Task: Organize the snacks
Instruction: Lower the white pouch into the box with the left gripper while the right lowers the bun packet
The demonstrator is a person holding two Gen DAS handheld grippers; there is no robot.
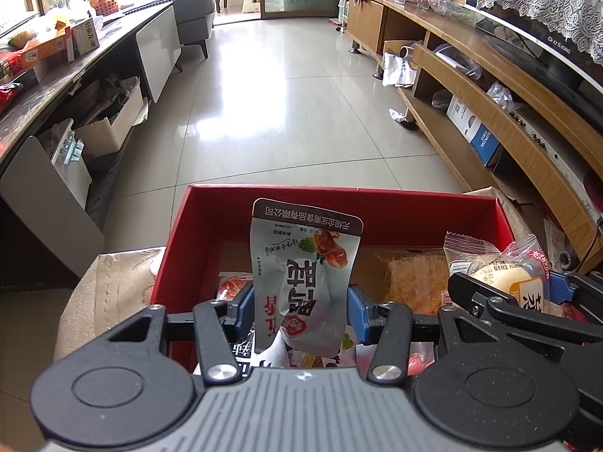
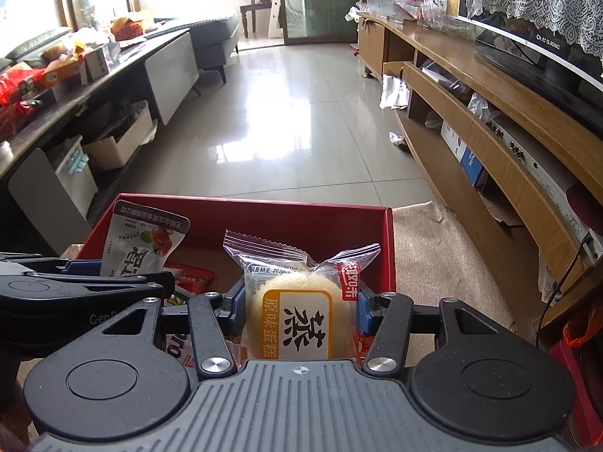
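A red cardboard box (image 1: 339, 203) (image 2: 264, 214) stands in front of me with several snack packets lying in it. My left gripper (image 1: 299, 307) is shut on a silver pouch (image 1: 301, 263) with printed meat, held upright over the box's left part. The same pouch (image 2: 139, 245) shows at the left of the right wrist view. My right gripper (image 2: 299, 307) is shut on a clear-wrapped steamed cake (image 2: 297, 301) with an orange label, over the box's right part. That cake (image 1: 501, 271) and the right gripper (image 1: 508, 301) appear at the right of the left wrist view.
The box rests on a beige cloth (image 2: 444, 263). A wooden TV stand (image 2: 490, 120) with a television runs along the right. A dark counter (image 1: 49, 90) with snack boxes and open bins lines the left. Glossy tiled floor (image 1: 282, 94) stretches ahead to a chair.
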